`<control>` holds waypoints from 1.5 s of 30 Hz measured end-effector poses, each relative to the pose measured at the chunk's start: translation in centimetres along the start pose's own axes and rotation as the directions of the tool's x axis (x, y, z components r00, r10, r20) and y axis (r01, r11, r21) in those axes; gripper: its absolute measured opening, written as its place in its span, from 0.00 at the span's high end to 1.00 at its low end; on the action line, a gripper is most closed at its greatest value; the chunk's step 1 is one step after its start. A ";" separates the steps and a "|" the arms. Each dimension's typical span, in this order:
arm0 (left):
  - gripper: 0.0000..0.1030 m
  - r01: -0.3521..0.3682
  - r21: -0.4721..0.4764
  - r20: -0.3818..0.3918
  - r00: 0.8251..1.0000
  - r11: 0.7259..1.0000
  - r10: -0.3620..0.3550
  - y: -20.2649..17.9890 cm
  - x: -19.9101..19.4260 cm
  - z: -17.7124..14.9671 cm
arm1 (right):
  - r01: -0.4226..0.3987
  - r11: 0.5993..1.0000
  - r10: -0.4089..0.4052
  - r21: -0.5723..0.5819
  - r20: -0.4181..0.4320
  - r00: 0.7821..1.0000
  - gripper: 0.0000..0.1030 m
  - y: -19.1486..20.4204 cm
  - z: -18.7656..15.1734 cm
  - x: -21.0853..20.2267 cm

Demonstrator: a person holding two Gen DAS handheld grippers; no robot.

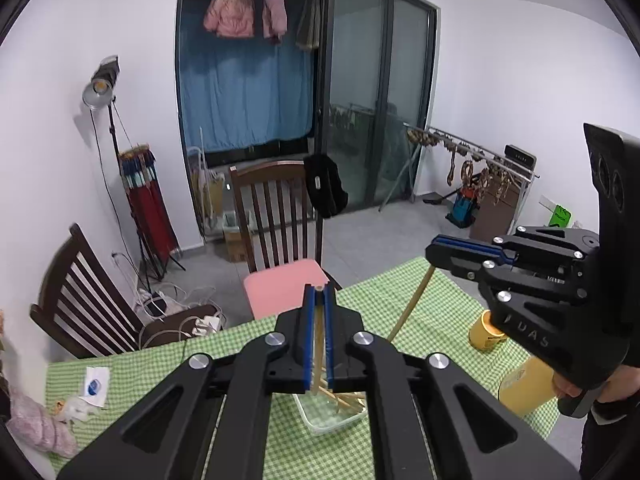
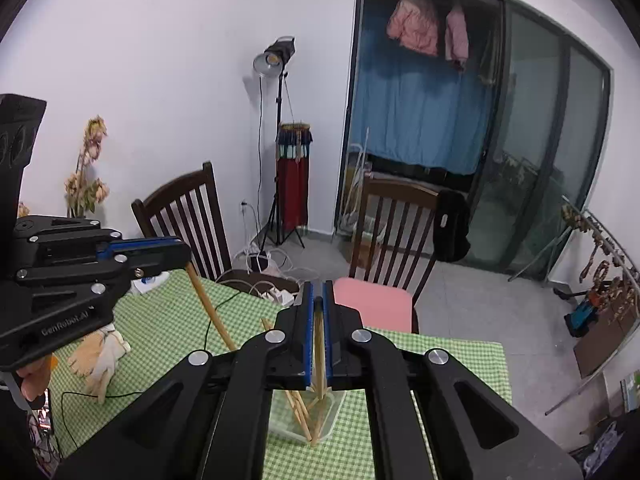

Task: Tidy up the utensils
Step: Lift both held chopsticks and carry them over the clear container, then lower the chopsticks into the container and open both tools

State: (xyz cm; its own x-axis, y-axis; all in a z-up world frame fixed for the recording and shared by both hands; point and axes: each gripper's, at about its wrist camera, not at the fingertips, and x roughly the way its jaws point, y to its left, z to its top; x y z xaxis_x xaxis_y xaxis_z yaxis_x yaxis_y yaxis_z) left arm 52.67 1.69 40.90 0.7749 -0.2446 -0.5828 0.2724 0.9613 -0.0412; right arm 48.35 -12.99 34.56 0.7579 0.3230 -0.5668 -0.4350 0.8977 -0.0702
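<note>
My left gripper [image 1: 319,290] is shut on a wooden chopstick [image 1: 318,344] that runs down between its blue pads toward a clear plastic container [image 1: 320,424] holding several more chopsticks. The right gripper [image 1: 430,252] is at the right of the left wrist view, shut on another chopstick [image 1: 412,300] that hangs slanting over the green checked tablecloth [image 1: 380,300]. In the right wrist view the right gripper [image 2: 318,286] clamps its chopstick [image 2: 319,344] above the container [image 2: 332,416]. The left gripper [image 2: 185,254] is at the left there, with its chopstick [image 2: 210,308] hanging down.
A yellow cup [image 1: 482,334] and a yellow cylinder [image 1: 524,388] stand at the table's right. A tissue packet [image 1: 95,385], a cloth glove [image 2: 102,356] and a black cable [image 2: 208,328] lie on the table. Beyond the far edge stand a pink-cushioned chair [image 1: 288,284] and a second wooden chair [image 1: 80,296].
</note>
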 end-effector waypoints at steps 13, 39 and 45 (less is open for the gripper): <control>0.99 0.020 -0.009 -0.153 0.988 1.000 -0.021 2.3 12.5 -4.6 | -0.032 0.998 0.040 0.045 -0.196 0.980 0.96 -2.1 -5.0 12.8; 0.98 -0.025 -0.014 -0.298 0.954 1.000 0.020 2.9 19.9 -11.5 | -0.028 0.996 0.053 0.082 -0.320 0.946 0.95 -2.9 -9.7 16.5; 0.89 -0.041 0.006 -0.322 0.946 0.999 0.041 2.1 19.7 -12.7 | -0.057 0.994 0.086 0.091 -0.352 0.932 0.90 -2.5 -10.3 16.5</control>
State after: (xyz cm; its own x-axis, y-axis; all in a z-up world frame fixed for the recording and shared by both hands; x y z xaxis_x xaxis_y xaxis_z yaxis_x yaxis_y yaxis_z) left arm 61.28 0.53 19.03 0.5605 -0.1509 -0.8143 0.2436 0.9698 -0.0120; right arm 56.94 -13.01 16.97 0.4983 0.2725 -0.8231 -0.4315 0.9014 0.0372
